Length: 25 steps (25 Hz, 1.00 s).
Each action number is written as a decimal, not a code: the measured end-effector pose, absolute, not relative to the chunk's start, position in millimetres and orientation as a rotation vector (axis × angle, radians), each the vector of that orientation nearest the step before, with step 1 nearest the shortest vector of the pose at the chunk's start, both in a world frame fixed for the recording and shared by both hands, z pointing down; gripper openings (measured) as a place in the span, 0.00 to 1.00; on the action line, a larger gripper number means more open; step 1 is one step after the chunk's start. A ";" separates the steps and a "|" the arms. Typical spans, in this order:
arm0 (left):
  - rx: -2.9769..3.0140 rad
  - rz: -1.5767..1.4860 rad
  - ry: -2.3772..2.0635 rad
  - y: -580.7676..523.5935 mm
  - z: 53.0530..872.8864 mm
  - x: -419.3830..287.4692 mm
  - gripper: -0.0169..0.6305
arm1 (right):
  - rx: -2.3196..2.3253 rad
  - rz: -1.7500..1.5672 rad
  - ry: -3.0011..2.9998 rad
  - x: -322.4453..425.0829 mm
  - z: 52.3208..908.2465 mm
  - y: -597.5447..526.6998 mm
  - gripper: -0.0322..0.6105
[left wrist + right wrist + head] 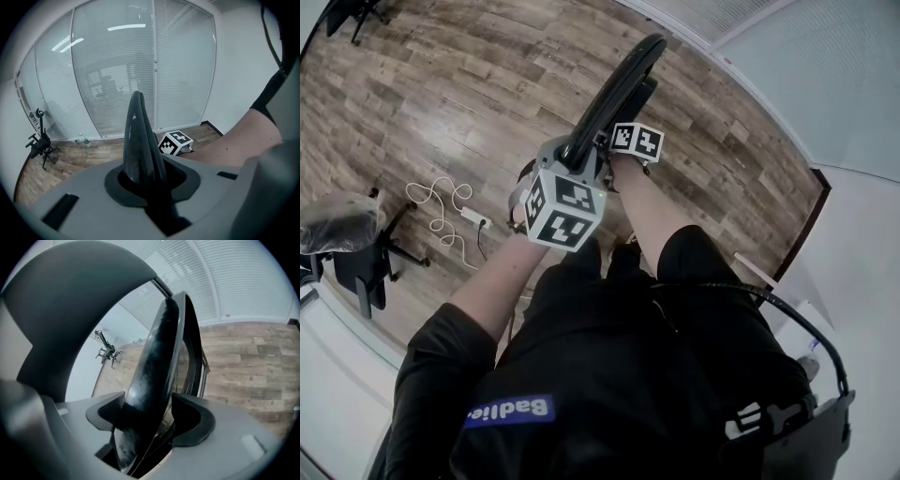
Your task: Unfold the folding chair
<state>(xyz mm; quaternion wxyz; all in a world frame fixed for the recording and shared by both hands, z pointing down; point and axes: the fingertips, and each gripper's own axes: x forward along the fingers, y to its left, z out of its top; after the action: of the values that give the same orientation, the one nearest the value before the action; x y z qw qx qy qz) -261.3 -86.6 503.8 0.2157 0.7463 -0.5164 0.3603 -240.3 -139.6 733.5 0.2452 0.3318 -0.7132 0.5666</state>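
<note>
The folding chair (pixel 619 89) stands on the floor (pixel 469 103) before you, its edge between the jaws of your left gripper (pixel 575 157) and right gripper (pixel 623 142) just beyond, with a cable (pixel 441 206) and office chair (pixel 356 248) left.

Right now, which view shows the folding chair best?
The head view: the folding chair shows folded, its long top edge running away over the floor. The left gripper view shows only a dark edge clamped in the left gripper; the right gripper view shows a panel and frame between the parted jaws of the right gripper.
</note>
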 end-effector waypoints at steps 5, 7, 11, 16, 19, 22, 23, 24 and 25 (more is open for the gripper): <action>2.069 0.998 -1.426 -86.2 504.5 -265.1 0.14 | 0.878 1.559 -2.001 -247.3 728.8 -138.9 0.42; 2.070 0.996 -1.422 -86.4 504.9 -264.6 0.14 | 0.878 1.575 -2.015 -243.5 728.4 -138.7 0.42; 2.069 0.980 -1.407 -85.3 507.1 -266.9 0.14 | 0.872 1.590 -2.034 -226.5 728.8 -133.9 0.41; 2.065 0.961 -1.397 -88.7 510.4 -266.8 0.14 | 0.889 1.618 -2.041 -194.9 729.6 -128.9 0.37; 2.046 0.939 -1.390 -87.7 516.3 -267.9 0.14 | 0.906 1.631 -2.031 -168.5 734.2 -122.4 0.32; 2.042 0.911 -1.366 -86.1 521.1 -266.9 0.14 | 0.930 1.682 -2.022 -136.3 741.4 -114.2 0.30; 2.042 0.902 -1.357 -86.4 522.9 -264.2 0.14 | 0.934 1.715 -2.022 -124.0 744.4 -112.5 0.29; 2.041 0.894 -1.348 -86.6 524.9 -260.9 0.14 | 0.935 1.746 -2.025 -112.0 747.6 -111.2 0.28; 2.039 0.886 -1.341 -86.7 527.1 -257.5 0.14 | 0.933 1.772 -2.030 -100.8 750.9 -110.1 0.28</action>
<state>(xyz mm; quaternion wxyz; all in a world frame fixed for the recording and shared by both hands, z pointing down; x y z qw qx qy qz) -257.5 -86.7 527.1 0.2693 0.7563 -0.4974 0.3288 -100.8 -110.1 750.9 0.1446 0.3238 -0.7044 0.6149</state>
